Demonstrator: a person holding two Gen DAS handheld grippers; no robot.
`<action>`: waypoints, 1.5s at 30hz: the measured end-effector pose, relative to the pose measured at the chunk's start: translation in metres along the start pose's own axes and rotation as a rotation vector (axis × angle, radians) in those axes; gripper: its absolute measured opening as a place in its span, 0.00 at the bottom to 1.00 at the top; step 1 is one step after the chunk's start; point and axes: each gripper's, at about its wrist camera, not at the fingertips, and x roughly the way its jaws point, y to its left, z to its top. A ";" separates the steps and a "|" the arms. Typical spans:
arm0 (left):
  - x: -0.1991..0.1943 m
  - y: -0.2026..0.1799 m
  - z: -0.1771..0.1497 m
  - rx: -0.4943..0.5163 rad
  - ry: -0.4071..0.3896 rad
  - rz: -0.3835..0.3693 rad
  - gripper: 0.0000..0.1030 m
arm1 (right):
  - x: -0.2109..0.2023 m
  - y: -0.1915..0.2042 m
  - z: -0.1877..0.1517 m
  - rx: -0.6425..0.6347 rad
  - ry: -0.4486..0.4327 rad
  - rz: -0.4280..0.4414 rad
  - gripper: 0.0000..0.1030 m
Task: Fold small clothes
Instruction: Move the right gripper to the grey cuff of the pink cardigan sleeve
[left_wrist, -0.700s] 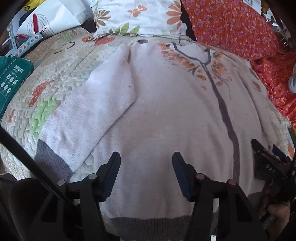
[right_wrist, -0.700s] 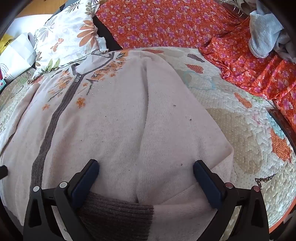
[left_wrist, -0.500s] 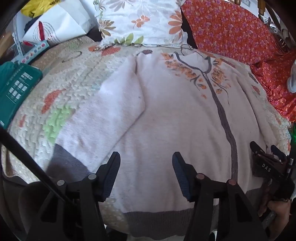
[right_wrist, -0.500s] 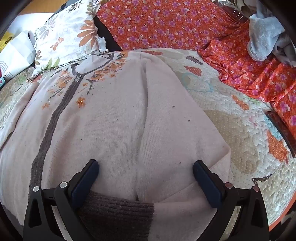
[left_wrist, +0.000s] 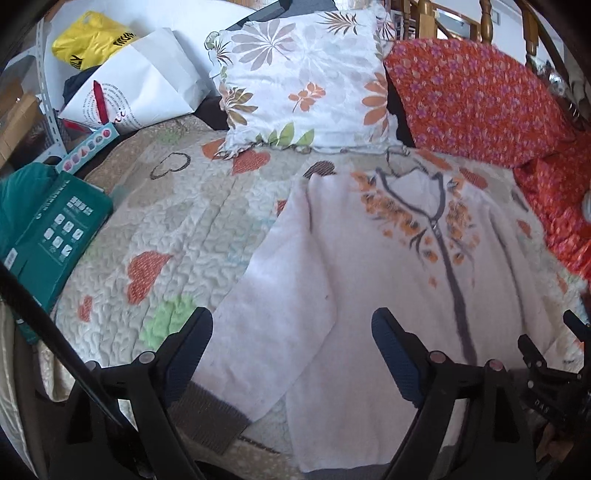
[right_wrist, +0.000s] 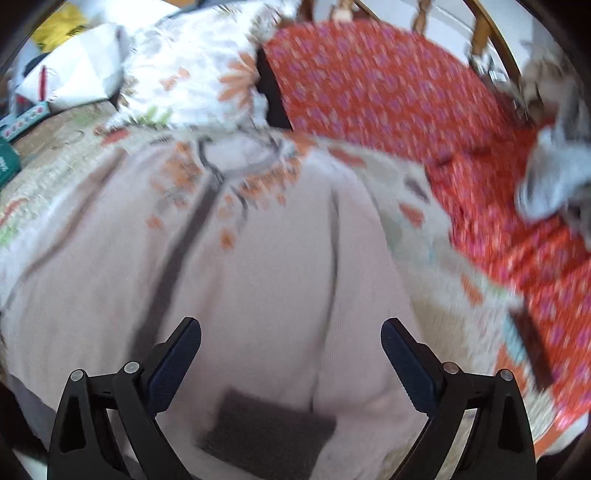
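Observation:
A pale pink zip cardigan with orange flower embroidery and grey trim lies flat, front up, on a quilted bedspread. Its left sleeve lies along its side, grey cuff near me. My left gripper is open and empty above that sleeve. In the blurred right wrist view the cardigan fills the middle, its right sleeve folded in so the grey cuff rests on the body. My right gripper is open and empty above it. It also shows in the left wrist view.
A floral pillow and an orange flowered cushion sit at the bed's far side. A green box, a white bag and a yellow bag are at the left. A grey cloth lies on orange fabric at right.
Both grippers have pulled back and risen from the cardigan, so more of the bed shows. The left gripper has shifted left over the sleeve. Both stay open.

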 end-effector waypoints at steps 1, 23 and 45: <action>-0.003 0.001 0.004 -0.004 -0.011 -0.007 0.84 | -0.010 0.002 0.009 -0.012 -0.031 0.008 0.97; 0.106 0.091 -0.056 0.042 0.327 -0.014 0.24 | -0.006 -0.010 -0.010 -0.006 -0.011 -0.058 0.95; 0.059 0.088 0.018 -0.230 0.033 -0.071 0.64 | 0.003 -0.133 -0.017 0.330 0.153 0.033 0.77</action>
